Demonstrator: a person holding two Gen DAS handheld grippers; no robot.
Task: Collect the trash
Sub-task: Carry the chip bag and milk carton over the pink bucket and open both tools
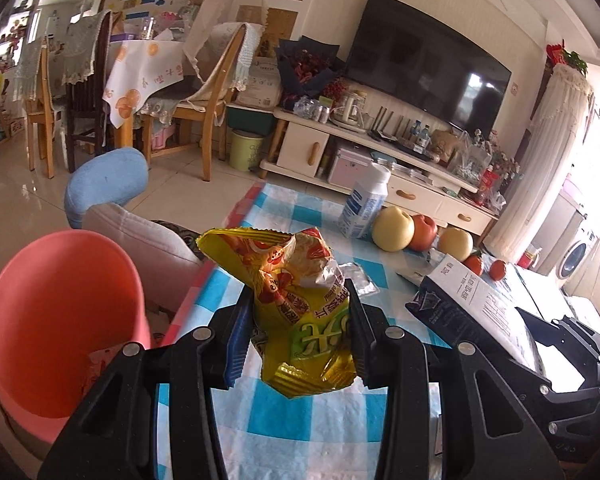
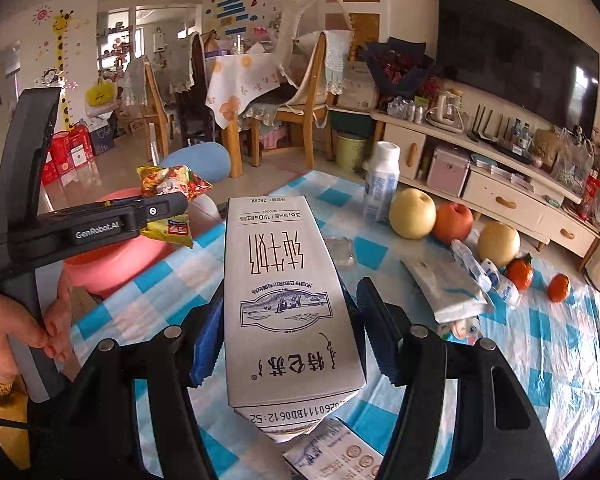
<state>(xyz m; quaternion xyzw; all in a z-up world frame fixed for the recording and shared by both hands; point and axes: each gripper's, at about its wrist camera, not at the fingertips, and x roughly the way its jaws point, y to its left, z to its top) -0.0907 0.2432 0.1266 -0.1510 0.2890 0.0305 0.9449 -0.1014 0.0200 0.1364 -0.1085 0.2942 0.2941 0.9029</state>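
Both tongs (image 1: 298,320) (image 2: 290,332) clamped: left on snack wrapper (image 1: 300,300), right on milk carton (image 2: 288,288); pink bin (image 1: 60,312) beside table.

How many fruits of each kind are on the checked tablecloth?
Yellow pears: 2
Red apple: 1
Small oranges: 2
Total: 5
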